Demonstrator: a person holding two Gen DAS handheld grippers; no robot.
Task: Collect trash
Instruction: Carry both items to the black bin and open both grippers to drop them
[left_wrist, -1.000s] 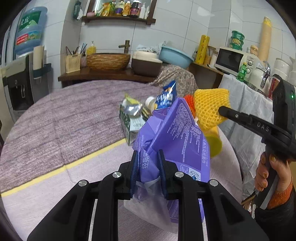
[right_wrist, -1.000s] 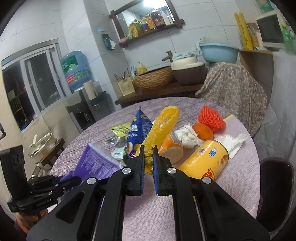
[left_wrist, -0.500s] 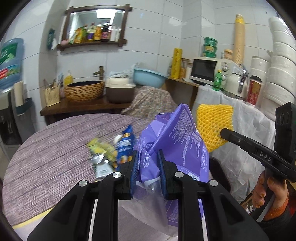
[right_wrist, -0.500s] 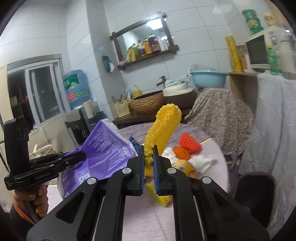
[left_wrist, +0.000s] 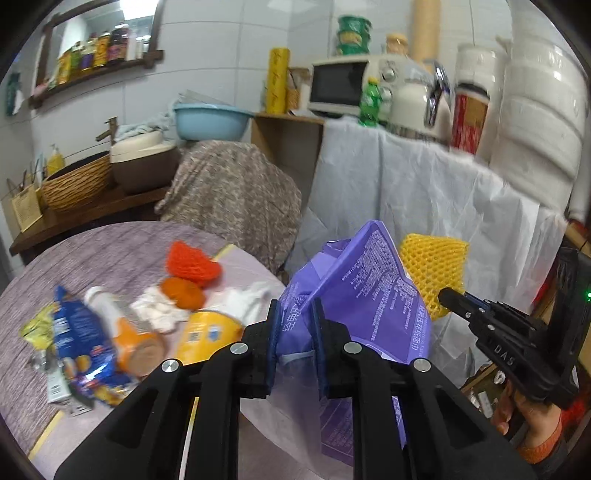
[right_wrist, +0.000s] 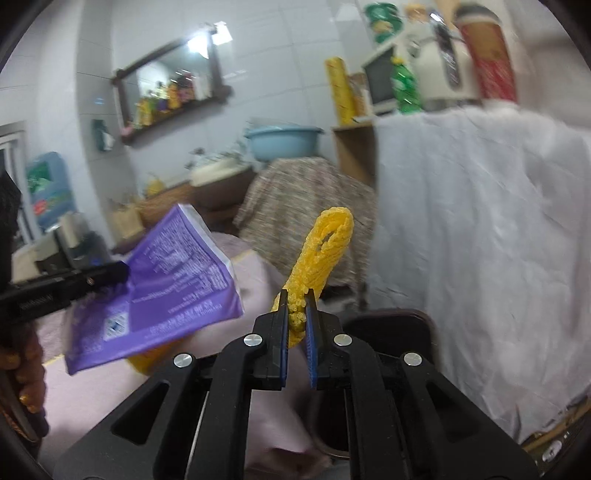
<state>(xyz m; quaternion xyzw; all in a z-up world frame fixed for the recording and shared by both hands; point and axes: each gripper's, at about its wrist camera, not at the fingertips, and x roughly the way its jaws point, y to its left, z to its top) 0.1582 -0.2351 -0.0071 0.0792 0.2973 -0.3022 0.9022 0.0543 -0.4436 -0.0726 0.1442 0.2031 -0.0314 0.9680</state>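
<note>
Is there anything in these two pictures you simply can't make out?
- Left wrist view: the purple packet in the left tool hides most of the yellow foam net.
- Same view: the blue snack bag is too blurred to read.
- Right wrist view: a dark container beneath the right tool shows no inside.

A purple plastic wrapper (left_wrist: 364, 291), printed with small white text, stands crumpled and upright at centre frame in the left wrist view, off the table. Behind it to the right a yellow foam net sleeve (left_wrist: 434, 269) is lifted too; in the right wrist view it rises as a folded strip at centre. On the round table at lower left lie an orange net (left_wrist: 192, 260), an orange fruit (left_wrist: 183, 293), white tissues (left_wrist: 162, 310), a yellow canister (left_wrist: 208, 338) on its side, a tipped bottle (left_wrist: 122, 332) and a blue snack bag (left_wrist: 74, 343).
</note>
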